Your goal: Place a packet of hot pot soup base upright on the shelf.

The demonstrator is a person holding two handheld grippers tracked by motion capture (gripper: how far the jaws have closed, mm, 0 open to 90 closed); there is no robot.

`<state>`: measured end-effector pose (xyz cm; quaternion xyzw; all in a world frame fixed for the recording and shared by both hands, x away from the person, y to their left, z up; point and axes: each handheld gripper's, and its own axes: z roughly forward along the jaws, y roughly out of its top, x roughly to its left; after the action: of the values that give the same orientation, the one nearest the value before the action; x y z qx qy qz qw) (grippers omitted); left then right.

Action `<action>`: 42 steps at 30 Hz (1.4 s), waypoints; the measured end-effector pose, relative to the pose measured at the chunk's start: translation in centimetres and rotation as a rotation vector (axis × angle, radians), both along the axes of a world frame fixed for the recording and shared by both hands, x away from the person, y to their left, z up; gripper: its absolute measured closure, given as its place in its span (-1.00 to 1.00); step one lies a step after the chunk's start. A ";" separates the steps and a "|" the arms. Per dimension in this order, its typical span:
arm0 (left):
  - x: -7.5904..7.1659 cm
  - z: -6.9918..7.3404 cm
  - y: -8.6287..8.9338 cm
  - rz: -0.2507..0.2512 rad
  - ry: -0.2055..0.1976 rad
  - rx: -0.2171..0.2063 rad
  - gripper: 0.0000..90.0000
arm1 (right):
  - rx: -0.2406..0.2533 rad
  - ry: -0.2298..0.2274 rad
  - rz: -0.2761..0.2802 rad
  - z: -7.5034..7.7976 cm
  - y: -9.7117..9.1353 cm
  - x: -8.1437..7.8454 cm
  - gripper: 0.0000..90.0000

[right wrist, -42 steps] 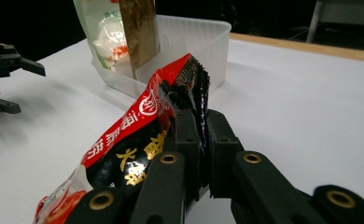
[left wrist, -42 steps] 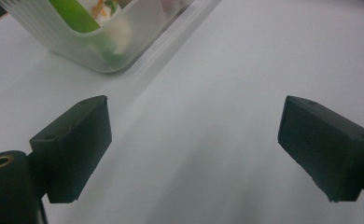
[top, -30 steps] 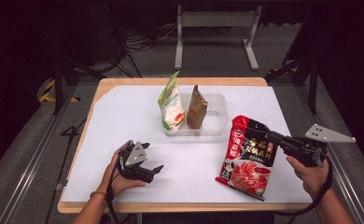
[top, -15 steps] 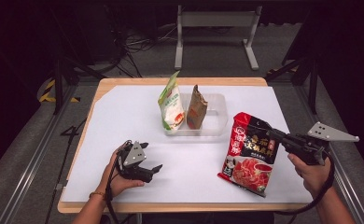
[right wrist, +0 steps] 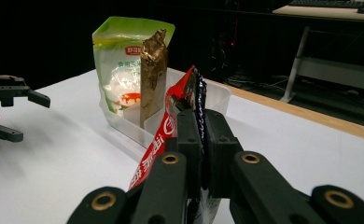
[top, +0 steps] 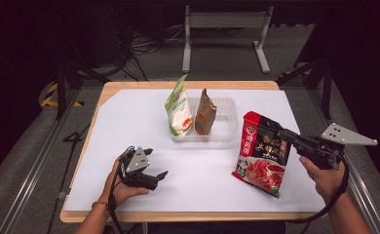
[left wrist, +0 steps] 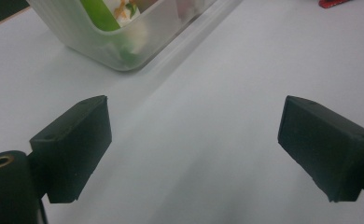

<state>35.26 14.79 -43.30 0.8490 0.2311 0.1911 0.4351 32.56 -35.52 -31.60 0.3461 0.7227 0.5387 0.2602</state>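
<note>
- Two pouches, a green-and-white pouch (top: 179, 108) and a brown pouch (top: 205, 113), already stand upright in the clear bin (top: 227, 127), so a slot at its right end looks free for a third.
- The right gripper (top: 281, 133) has its jaws clamped on the red pouch's (top: 261, 153) edge; the pouch hangs tilted, its bottom probably touching the white table (top: 129, 117) right of the bin.
- The left gripper (top: 151, 165) rests on the table, jaws wide and empty, apparently waiting.

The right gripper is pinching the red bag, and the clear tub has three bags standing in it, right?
Not quite. The right gripper does pinch the red bag, but the clear tub holds two bags, not three: a green and white bag and a brown bag. The high view shows this.
</note>
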 end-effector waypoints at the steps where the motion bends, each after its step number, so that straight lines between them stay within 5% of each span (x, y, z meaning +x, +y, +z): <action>1: 0.0 0.0 0.0 0.001 0.001 0.000 -0.77 | -0.008 -0.008 -0.001 0.1 0.1 0.1 0.92; 11: 0.0 0.1 0.1 0.002 0.002 -0.008 -0.77 | -0.043 -0.033 -0.002 1.1 0.8 0.4 0.92; 42: 0.1 0.1 0.3 0.003 0.001 -0.021 -0.77 | -0.024 -0.076 -0.025 2.7 2.0 1.9 0.93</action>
<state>35.35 15.07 -43.17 0.8442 0.2345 0.1888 0.4435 34.43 -33.52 -28.93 0.3311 0.7142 0.5398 0.2982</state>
